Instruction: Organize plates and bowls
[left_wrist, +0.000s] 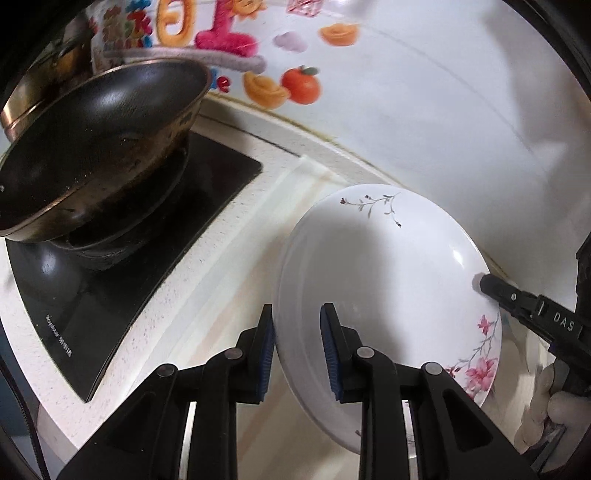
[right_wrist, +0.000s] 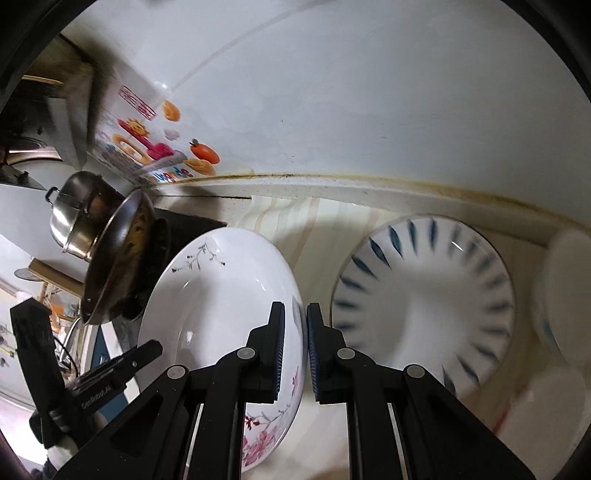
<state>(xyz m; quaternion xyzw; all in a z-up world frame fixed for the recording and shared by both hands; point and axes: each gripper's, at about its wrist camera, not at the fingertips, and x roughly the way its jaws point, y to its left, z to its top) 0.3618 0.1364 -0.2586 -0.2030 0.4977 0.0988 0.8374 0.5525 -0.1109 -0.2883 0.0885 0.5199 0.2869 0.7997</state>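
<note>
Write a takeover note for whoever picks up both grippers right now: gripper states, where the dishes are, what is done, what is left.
Left gripper: shut on the near rim of the floral plate.
Right gripper: shut on the opposite rim of the same plate; both carry it, tilted, above the counter.
Blue-striped plate lies on the counter to the right, with white dishes beyond it, blurred.
Wok sits on the stove at left.
Done: floral plate picked up.
Left: set it down, probably on the blue-striped plate, then release both grips.

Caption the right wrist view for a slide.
Both grippers clamp the floral plate's rim beside a blue-striped plate.
</note>
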